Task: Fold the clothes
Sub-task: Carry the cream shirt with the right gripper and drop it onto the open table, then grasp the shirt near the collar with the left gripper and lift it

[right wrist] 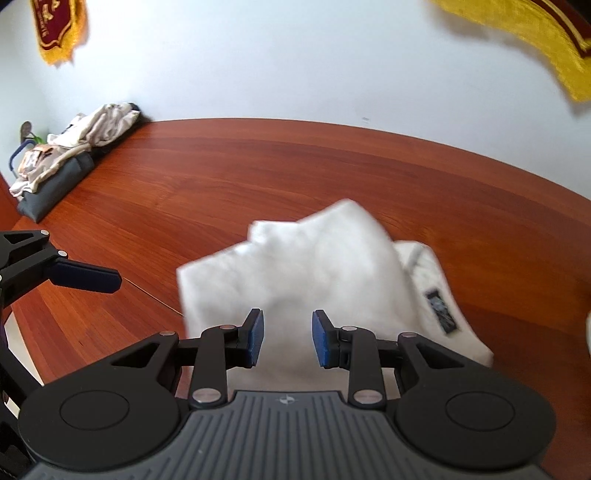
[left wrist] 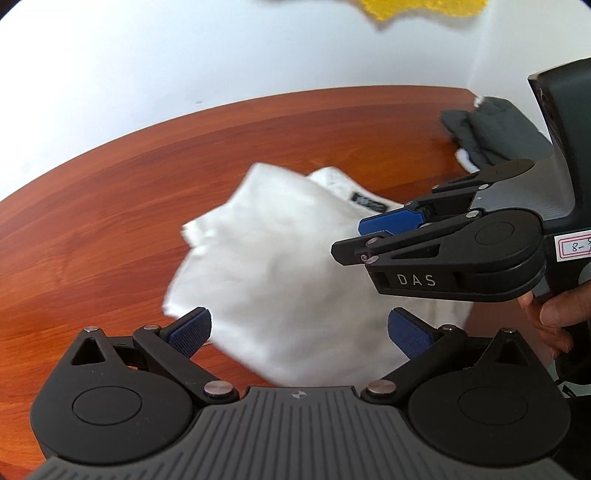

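A white folded garment [left wrist: 280, 266] with a dark label lies on the wooden table [left wrist: 110, 221]; it also shows in the right wrist view [right wrist: 314, 269]. My left gripper [left wrist: 299, 332] is open, its blue pads either side of the garment's near edge, holding nothing. My right gripper [right wrist: 287, 338] is open just above the garment's near side and empty. It shows from the side in the left wrist view [left wrist: 365, 236], over the garment's right part. One finger of the left gripper [right wrist: 85, 278] shows at the left of the right wrist view.
A grey and white pile of clothes [left wrist: 487, 133] lies at the table's far right corner. A stack of beige and grey clothes [right wrist: 70, 155] lies at the far left by the wall. Yellow-fringed banners [right wrist: 524, 33] hang on the white wall.
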Tool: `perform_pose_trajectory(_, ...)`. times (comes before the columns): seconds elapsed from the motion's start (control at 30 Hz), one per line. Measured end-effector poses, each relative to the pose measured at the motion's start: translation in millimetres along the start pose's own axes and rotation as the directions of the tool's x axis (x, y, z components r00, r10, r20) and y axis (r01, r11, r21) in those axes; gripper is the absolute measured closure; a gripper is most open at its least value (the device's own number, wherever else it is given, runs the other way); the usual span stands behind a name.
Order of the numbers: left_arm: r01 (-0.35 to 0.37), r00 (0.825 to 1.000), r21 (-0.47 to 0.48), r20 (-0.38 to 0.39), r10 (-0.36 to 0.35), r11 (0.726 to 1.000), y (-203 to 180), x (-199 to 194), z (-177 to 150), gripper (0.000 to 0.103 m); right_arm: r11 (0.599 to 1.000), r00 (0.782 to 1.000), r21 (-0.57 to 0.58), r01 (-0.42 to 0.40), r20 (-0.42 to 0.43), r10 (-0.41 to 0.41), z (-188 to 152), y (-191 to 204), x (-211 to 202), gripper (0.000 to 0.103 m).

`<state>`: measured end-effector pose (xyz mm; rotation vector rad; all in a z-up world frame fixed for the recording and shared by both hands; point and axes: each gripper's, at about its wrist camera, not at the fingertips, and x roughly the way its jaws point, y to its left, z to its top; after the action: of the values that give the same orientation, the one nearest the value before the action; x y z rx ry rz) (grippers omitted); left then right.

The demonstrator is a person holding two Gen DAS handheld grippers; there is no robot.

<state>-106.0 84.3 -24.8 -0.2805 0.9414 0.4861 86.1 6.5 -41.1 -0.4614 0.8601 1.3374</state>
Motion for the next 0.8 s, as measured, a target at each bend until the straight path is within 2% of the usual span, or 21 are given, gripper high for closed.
perform_pose_trajectory(0.27, 0.050, 0.999, 0.046, -0.013, -0.050, 0.998, -62.3, 29.1, 14.3, 0.000, 0.999, 0.999, 0.032, 0.041, -0.023, -0.041, -29.1, -72.7, -25.3, 0.070)
perform_pose_trajectory(0.43, 0.056, 0.998, 0.061, -0.017, -0.056, 0.997, -96.9, 48.5, 19.7, 0.001, 0.996, 0.997, 0.054, 0.073, -0.039, -0.071, -47.2, -112.8, -39.3, 0.070)
perform_pose_trajectory(0.6, 0.014, 1.000, 0.059, -0.005, -0.013, 0.998, -118.4, 68.3, 22.8, 0.002, 0.994, 0.995, 0.064, 0.093, -0.048, -0.090, -60.1, -140.6, -51.2, 0.070)
perform_pose_trajectory(0.8, -0.038, 0.999, 0.056, 0.008, 0.037, 0.998, -144.1, 92.0, 26.5, 0.011, 0.991, 0.993, 0.070, 0.110, -0.055, -0.107, -74.7, -167.4, -63.6, 0.069)
